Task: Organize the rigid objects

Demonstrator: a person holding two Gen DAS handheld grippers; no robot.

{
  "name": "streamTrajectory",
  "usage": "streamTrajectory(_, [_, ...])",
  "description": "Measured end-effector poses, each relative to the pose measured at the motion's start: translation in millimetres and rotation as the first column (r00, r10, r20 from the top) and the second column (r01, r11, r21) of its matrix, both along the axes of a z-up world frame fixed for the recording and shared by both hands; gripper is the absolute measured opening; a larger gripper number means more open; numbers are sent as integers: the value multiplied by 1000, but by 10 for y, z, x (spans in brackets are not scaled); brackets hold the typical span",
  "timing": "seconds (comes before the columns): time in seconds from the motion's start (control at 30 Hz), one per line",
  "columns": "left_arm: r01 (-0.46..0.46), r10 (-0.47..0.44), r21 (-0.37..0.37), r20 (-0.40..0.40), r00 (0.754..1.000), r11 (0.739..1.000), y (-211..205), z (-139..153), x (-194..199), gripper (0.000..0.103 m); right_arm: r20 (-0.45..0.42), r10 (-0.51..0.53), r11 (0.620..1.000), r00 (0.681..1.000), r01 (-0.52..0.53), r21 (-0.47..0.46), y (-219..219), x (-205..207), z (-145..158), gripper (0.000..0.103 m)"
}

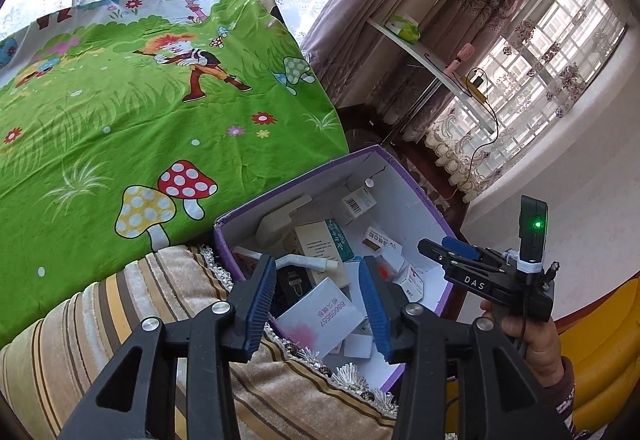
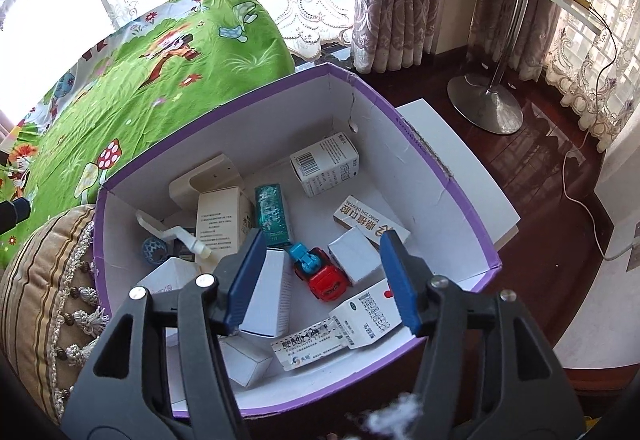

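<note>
With both the left gripper (image 1: 320,294) and right gripper (image 2: 324,280) empty, jaws apart above the purple-rimmed box (image 2: 444,176): lift clear vertically, avoid snagging rim.

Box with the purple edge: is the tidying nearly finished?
Mostly, it seems. The purple-edged box already holds many cartons and a red toy truck. Both claws, left and right, hover open and empty above it. Nothing loose shows on the green sheet.
</note>
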State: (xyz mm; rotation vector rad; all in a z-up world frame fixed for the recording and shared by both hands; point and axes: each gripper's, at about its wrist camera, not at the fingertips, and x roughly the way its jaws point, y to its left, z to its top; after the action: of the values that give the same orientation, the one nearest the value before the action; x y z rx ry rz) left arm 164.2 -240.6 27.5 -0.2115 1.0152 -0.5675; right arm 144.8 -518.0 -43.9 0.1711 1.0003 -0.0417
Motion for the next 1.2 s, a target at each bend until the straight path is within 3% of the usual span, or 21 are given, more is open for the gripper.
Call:
streamTrajectory(0.2, [4, -4, 17, 13, 1000, 1000, 4, 15, -78, 53, 18, 42, 999, 999, -42, -12, 217, -37, 133, 71])
streamTrajectory(0.37, [22, -22, 23, -21, 1000, 999, -49, -31, -228, 65, 8, 26, 999, 1000, -26, -32, 317, -141, 199, 74])
streamTrajectory(0.73, [22, -7, 167, -89, 996, 986, -272, -219, -465, 80, -3, -41, 994, 999, 40, -98, 357, -683, 412, 78])
streamTrajectory(0.93, [41, -29, 144, -80, 996, 989, -288, -218, -494, 90, 1, -41, 993, 999, 41, -113, 348, -695, 455, 79])
streamTrajectory(1.03, [33, -24, 204, -49, 999, 978, -352, -175, -516, 101, -1, -31, 993, 1000, 31, -118, 372, -681, 447, 79])
streamTrajectory(1.2, [57, -55, 193, -13, 998, 980, -386, -127, -571, 103, -6, -33, 993, 999, 32, -117, 369, -695, 425, 79])
